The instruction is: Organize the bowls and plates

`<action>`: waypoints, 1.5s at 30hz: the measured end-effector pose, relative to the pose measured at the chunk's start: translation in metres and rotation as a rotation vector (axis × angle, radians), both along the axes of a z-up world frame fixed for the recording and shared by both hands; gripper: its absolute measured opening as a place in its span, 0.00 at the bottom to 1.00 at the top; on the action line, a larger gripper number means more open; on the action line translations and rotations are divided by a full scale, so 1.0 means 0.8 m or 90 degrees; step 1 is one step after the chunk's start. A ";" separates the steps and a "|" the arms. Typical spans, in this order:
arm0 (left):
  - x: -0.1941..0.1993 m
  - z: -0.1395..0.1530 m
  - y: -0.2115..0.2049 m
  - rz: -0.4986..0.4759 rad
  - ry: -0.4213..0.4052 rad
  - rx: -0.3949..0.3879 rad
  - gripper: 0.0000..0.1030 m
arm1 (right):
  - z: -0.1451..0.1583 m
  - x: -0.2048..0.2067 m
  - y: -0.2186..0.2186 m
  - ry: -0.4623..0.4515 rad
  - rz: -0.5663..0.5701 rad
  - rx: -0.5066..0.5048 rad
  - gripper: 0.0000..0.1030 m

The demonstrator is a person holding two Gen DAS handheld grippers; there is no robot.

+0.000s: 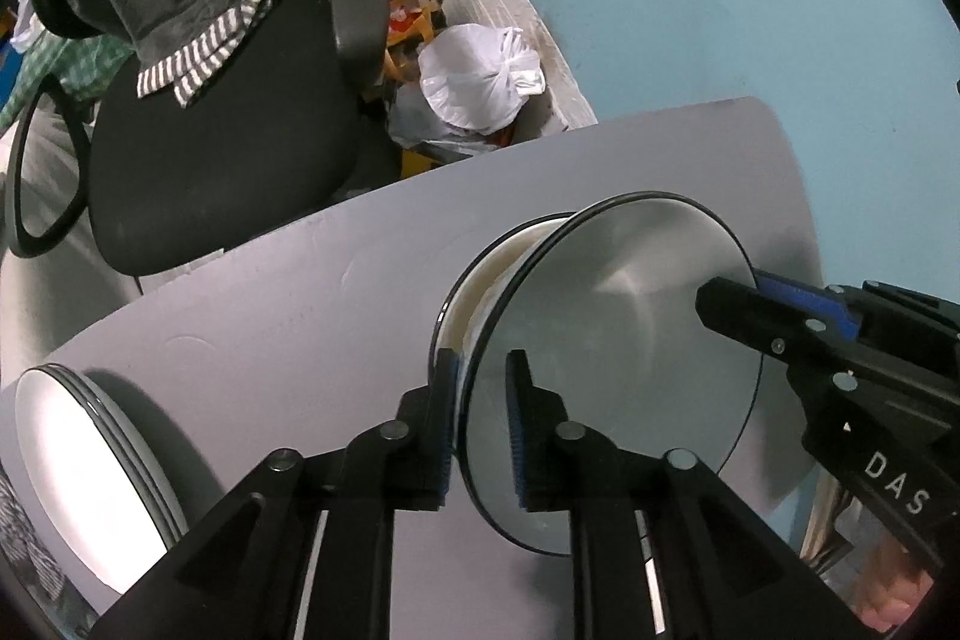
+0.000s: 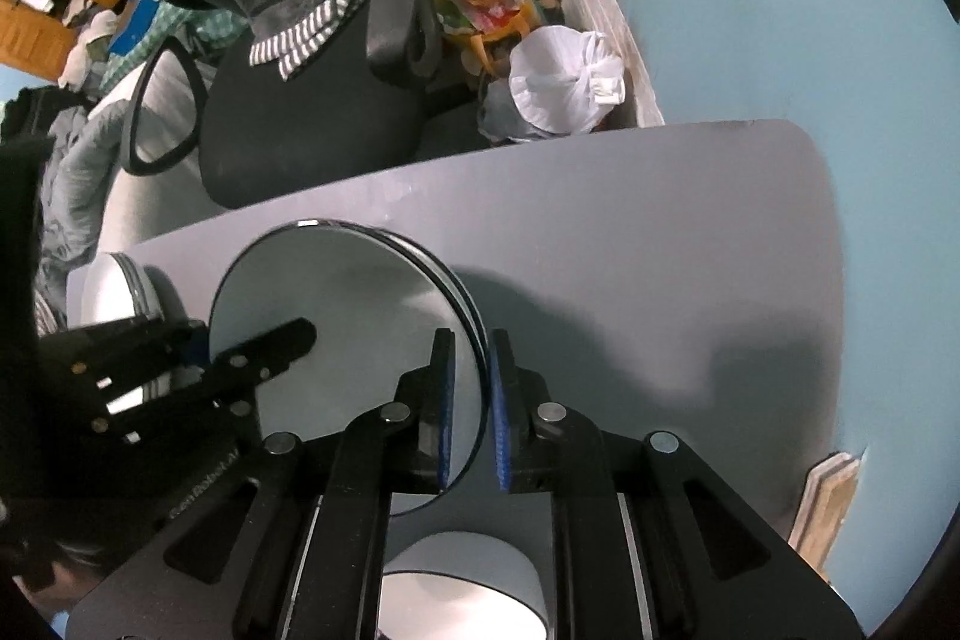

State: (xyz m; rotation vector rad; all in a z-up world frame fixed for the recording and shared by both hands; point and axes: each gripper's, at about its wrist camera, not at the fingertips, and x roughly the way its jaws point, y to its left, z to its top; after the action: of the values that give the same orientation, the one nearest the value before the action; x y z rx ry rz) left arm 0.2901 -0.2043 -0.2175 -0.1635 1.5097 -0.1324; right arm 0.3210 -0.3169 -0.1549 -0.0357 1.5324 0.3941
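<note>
Lettering "DAS" marks right gripper (image 1: 729,301) beside plate (image 1: 618,340).

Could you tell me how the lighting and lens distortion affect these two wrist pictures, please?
Left wrist view: fisheye bends the grey table edge into an arc; a soft sheen fans across the top plate. Right wrist view: the same plate throws a broad dark shadow to its right; corners go black.
</note>
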 end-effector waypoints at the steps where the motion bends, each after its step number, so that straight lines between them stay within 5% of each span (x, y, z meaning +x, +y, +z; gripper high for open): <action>1: 0.001 0.000 -0.001 -0.001 0.002 0.000 0.18 | 0.000 0.001 0.000 -0.001 0.000 0.001 0.13; 3: 0.001 0.000 -0.002 -0.001 0.004 -0.001 0.21 | 0.001 0.002 -0.001 -0.004 -0.001 -0.001 0.15; 7: -0.001 0.005 -0.003 0.005 0.002 -0.004 0.24 | 0.006 0.000 -0.003 -0.021 -0.004 -0.003 0.34; 12: -0.006 0.021 -0.004 0.005 -0.031 -0.011 0.56 | 0.010 -0.001 -0.008 -0.031 -0.018 -0.004 0.46; 15: -0.008 0.037 -0.003 0.001 -0.067 0.021 0.62 | 0.014 -0.002 -0.012 -0.034 -0.031 0.002 0.46; 20: -0.013 0.049 0.007 0.011 -0.076 0.022 0.64 | 0.024 -0.005 -0.015 -0.044 -0.044 0.006 0.46; 23: -0.019 0.058 0.014 0.020 -0.090 0.033 0.73 | 0.035 -0.009 -0.016 -0.058 -0.050 0.007 0.47; 28: -0.036 0.078 0.021 0.020 -0.109 0.046 0.75 | 0.056 -0.023 -0.018 -0.088 -0.062 0.007 0.59; 45: -0.106 0.135 0.023 -0.049 -0.162 0.092 0.77 | 0.114 -0.096 -0.014 -0.167 -0.026 -0.035 0.62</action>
State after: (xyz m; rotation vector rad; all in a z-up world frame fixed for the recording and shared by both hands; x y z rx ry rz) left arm 0.2051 -0.1858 -0.1098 0.0270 1.2663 -0.1014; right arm 0.2439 -0.3281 -0.0634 -0.0961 1.2834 0.3016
